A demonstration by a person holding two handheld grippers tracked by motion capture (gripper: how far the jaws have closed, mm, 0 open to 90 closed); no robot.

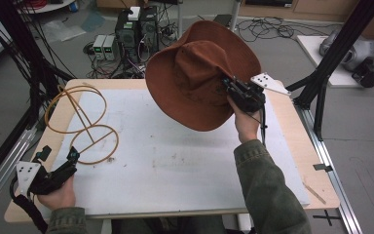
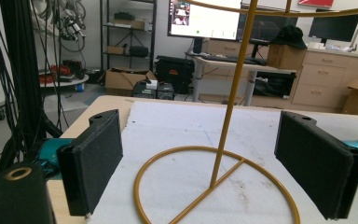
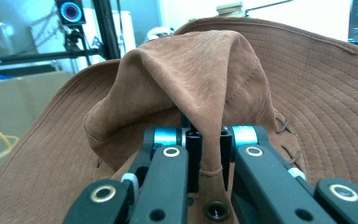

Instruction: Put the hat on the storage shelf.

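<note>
- The right gripper (image 1: 231, 88) holds a brown hat (image 1: 199, 73) up in the air above the far middle of the bench (image 1: 292, 146), well clear of its white mat (image 1: 175, 161). The hat hangs tilted, the brim spread wide and the crown turned toward the person.
- In the right gripper view the jaws are clamped together on a pinched fold of the hat's (image 3: 205, 79) crown; the soft cloth bunches upward out of the pinch. A grip on the crown rather than the floppy brim likely gives better control, since the brim would sag and swing.
- The gold wire stand (image 1: 80, 124) sits upright on the left part of the bench, a ring base with a slim post and a round loop on top. It looks like the place meant for the hat, which is well apart from it, up and to the right.
- The left gripper (image 1: 58, 168) rests low at the near left corner, its jaws wide apart and clamped on nothing. In the left gripper view the stand's (image 2: 223, 140) post rises between the two pads (image 2: 95, 163) but farther off, untouched; this hand seems ready to steady the base.
</note>
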